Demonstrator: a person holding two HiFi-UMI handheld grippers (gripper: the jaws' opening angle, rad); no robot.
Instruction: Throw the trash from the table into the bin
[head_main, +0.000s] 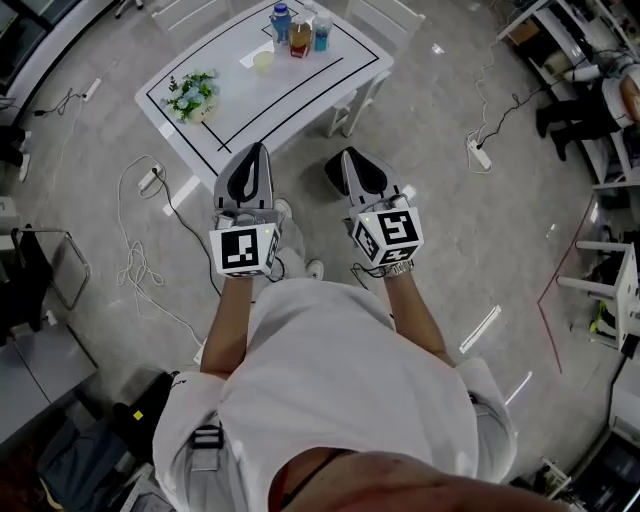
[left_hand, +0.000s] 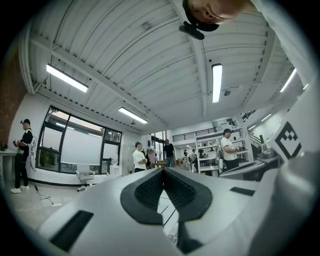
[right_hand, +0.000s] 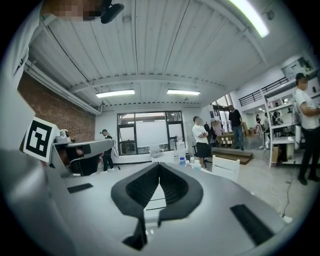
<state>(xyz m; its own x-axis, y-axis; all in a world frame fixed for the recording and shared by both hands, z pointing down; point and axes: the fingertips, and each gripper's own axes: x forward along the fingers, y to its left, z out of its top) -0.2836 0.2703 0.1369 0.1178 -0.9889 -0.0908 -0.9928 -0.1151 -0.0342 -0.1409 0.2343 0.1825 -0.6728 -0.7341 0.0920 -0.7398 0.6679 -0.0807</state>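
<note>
- Trash: three bottles (head_main: 299, 32) stand upright, long axes vertical, clustered at the far end of the tabletop (head_main: 270, 105), with a pale cup (head_main: 263, 62) just beside them.
- One bottle holds amber liquid; the other two look blue.
- Your left gripper (head_main: 261, 148) and right gripper (head_main: 347, 153) are closed, empty and pointing at the table.
- White tabletop with black lines and potted flowers (head_main: 193, 95); grey floor (head_main: 450, 230) with loose cables (head_main: 140, 262).

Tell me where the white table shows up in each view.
Head view: table at top centre.
Left gripper view: table is a sliver, low centre.
Right gripper view: table is a strip, low centre.
Shared landmark: the black line on its top.
</note>
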